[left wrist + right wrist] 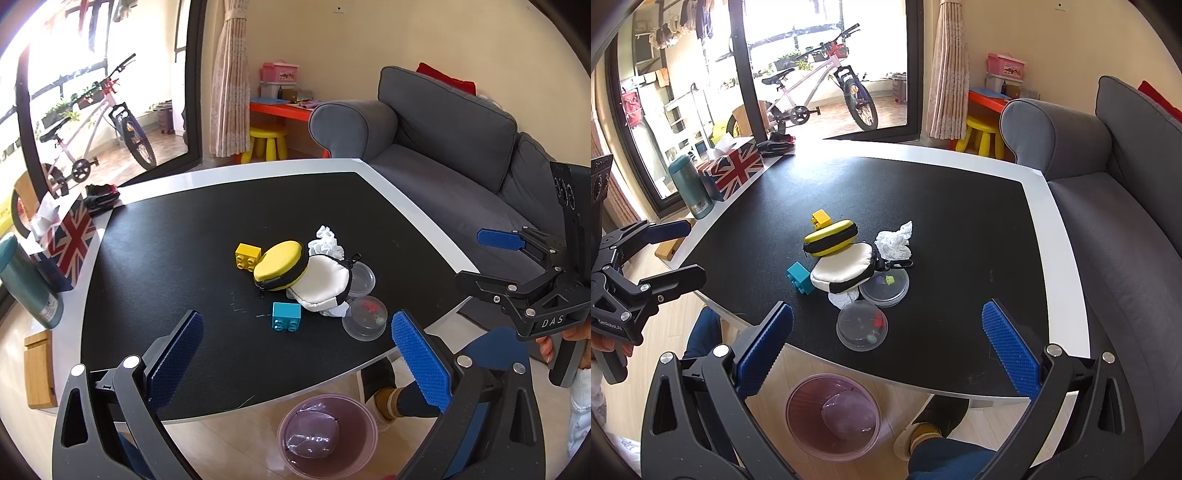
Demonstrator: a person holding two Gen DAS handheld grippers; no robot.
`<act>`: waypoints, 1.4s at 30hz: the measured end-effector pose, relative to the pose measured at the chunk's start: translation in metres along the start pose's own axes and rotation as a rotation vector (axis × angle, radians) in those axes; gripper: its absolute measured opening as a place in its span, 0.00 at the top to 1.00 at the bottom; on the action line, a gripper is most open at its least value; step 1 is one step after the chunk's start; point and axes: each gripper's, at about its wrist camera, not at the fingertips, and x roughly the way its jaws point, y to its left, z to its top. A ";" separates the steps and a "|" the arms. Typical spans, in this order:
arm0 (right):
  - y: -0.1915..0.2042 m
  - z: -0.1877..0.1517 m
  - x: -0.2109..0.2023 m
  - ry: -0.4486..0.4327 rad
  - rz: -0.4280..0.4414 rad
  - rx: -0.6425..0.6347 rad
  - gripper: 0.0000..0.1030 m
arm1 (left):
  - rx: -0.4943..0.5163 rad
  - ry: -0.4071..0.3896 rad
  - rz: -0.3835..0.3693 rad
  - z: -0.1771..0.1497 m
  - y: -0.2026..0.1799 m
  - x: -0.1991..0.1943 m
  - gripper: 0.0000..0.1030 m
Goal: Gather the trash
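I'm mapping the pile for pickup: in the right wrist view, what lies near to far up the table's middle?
Lidded clear cup → clear lid → white pouch → yellow case → yellow brick.

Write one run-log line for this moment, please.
left gripper: open, empty | right gripper: open, empty | crumpled white tissue: on black table | purple bin: on floor

a grey sofa (1115, 206) sits just beside the black-topped table (960, 206). beyond the table, cream walls, a pink curtain (951, 70), and bright daylight through the glass door (820, 74).
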 end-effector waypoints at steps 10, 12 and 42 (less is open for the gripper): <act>0.000 0.000 0.000 0.001 0.001 0.000 0.03 | 0.002 0.000 -0.001 0.000 -0.001 0.000 0.05; 0.000 0.000 0.000 0.000 0.002 0.001 0.03 | 0.003 0.001 -0.001 0.001 -0.001 0.000 0.05; -0.001 0.000 0.000 0.000 0.003 0.003 0.03 | 0.004 0.003 -0.004 0.001 -0.003 0.002 0.05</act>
